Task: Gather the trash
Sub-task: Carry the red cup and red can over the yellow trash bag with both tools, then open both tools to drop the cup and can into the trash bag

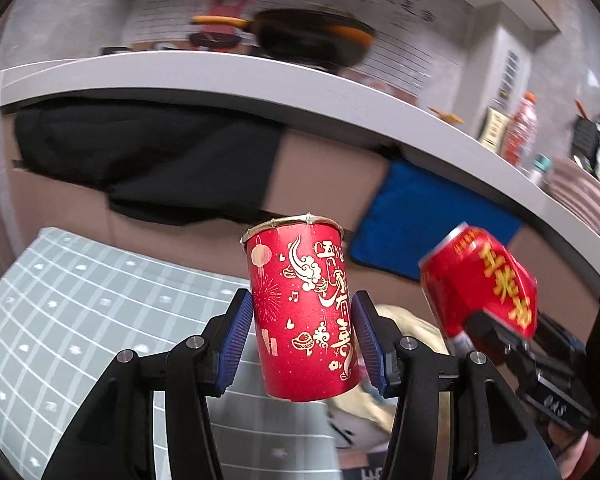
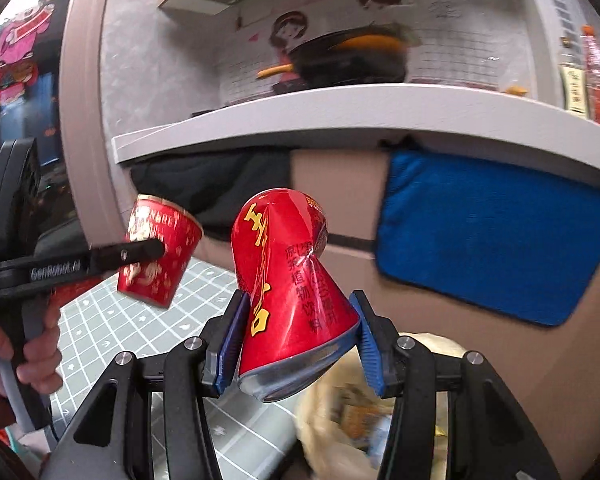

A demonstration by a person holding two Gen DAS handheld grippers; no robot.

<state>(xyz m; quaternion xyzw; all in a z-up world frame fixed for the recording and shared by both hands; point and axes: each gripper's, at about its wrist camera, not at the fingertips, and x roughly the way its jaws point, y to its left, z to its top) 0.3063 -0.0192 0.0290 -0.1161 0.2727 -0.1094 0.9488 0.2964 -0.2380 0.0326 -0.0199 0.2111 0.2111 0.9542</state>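
My left gripper (image 1: 303, 322) is shut on a red paper cup (image 1: 300, 304) with gold print, held upright in the air. The cup also shows in the right wrist view (image 2: 158, 250), held by the left gripper's black fingers (image 2: 140, 250). My right gripper (image 2: 298, 334) is shut on a crushed red drink can (image 2: 288, 292) with yellow characters. The can also shows at the right of the left wrist view (image 1: 480, 280). Below both grippers lies a yellowish bag (image 2: 340, 420) with wrappers inside; it also shows in the left wrist view (image 1: 380, 408).
A grey-green grid floor mat (image 1: 80, 312) lies to the left. A cardboard-coloured front carries a blue cloth (image 2: 488, 236) and a black cloth (image 1: 140, 160). Above runs a white counter (image 1: 220, 80) with a black pan (image 1: 312, 40) and bottles (image 1: 520, 128).
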